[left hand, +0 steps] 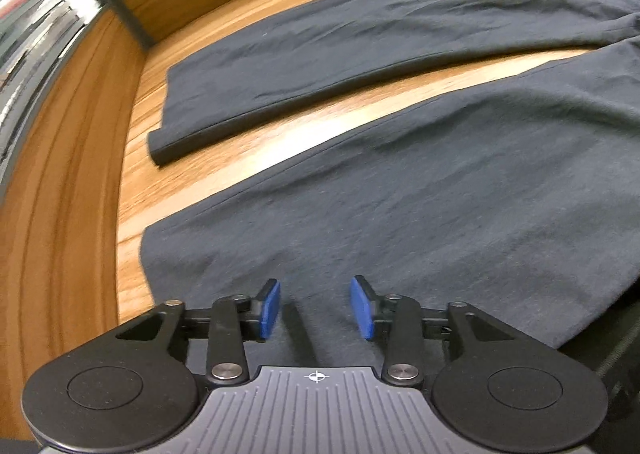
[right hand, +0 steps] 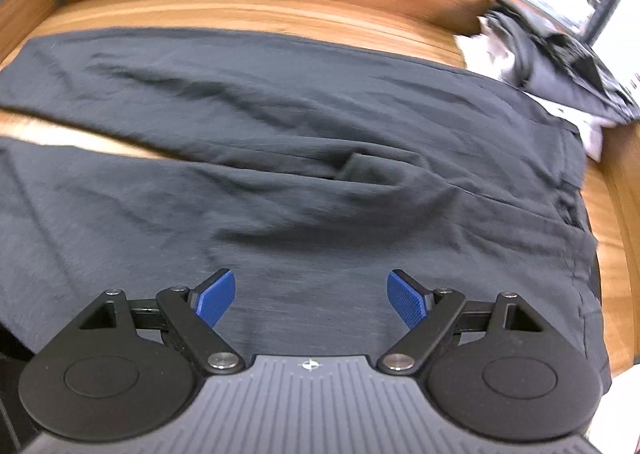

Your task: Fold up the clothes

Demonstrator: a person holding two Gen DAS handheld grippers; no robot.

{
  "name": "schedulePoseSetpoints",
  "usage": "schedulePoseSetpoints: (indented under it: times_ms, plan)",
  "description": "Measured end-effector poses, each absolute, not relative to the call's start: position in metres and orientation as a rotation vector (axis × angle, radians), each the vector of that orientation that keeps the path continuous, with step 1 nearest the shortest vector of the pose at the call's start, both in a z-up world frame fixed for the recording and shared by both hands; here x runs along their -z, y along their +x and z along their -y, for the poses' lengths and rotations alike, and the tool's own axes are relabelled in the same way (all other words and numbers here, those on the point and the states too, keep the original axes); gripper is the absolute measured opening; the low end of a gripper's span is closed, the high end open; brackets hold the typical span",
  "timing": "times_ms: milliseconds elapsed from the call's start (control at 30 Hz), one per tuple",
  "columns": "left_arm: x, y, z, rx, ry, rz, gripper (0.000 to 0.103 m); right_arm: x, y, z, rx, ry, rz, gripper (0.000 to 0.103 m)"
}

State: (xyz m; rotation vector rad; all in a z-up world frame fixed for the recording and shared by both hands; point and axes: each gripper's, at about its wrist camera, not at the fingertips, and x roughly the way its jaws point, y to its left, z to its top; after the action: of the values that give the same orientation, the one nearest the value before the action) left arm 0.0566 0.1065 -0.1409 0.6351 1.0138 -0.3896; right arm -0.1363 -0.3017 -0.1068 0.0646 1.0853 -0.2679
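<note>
Dark trousers [right hand: 304, 142] spread flat across table [left hand: 80, 214], legs apart. Left gripper [left hand: 316, 308] and right gripper [right hand: 311, 300] both released, empty, above the near leg. Risk: crotch wrinkle gets folded in.

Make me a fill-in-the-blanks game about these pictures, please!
1. The dark trousers lie spread out on a table made of ____.
2. The pads on each hand-held gripper are colored ____.
3. A strip of table shows between the two ____ of the trousers.
4. The pile of other clothes lies at the table's far ____ corner in the right wrist view.

Missing words: wood; blue; legs; right
</note>
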Motion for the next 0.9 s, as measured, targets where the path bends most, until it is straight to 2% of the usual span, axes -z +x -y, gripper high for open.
schedulePoseSetpoints:
  times_ms: [133,367,567,900]
  plan:
    - [0.140,0.051,-0.103,0.303,0.636,-1.007,0.042,0.102,-0.145,0.314,0.237,0.070,-1.060,0.088]
    - [0.118,0.011,-0.108,0.161,0.459,-1.004,0.044,0.101,-0.170,0.323,0.044,-0.024,-1.038,0.090]
    - [0.121,-0.033,-0.079,0.136,0.475,-0.988,0.045,0.108,-0.204,0.339,-0.039,-0.085,-1.022,0.090]
    - [0.141,-0.021,-0.019,0.204,0.489,-0.964,0.045,0.138,-0.186,0.334,-0.185,-0.156,-1.018,0.090]
